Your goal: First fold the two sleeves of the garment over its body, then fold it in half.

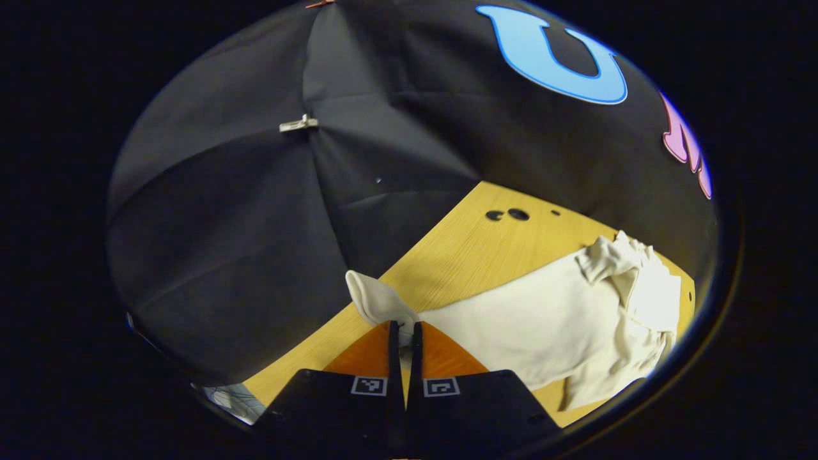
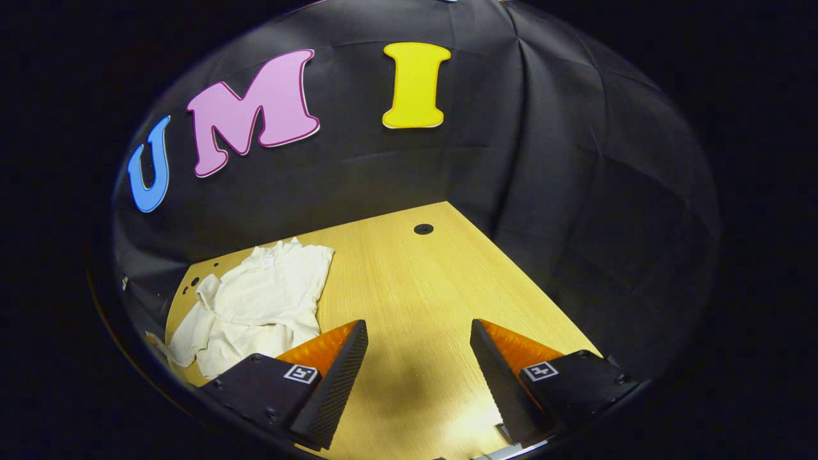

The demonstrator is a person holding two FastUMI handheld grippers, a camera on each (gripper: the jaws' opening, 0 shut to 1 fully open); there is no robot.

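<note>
The soft cream garment (image 1: 549,319) lies rumpled on the pale wood-grain counter (image 1: 466,255), near its far left corner. The left tool (image 1: 402,332) pinches a cuff of 1 sleeve (image 1: 377,300), raised. The right tool (image 2: 418,348) gapes wide over bare counter, well apart from the cloth.
</note>
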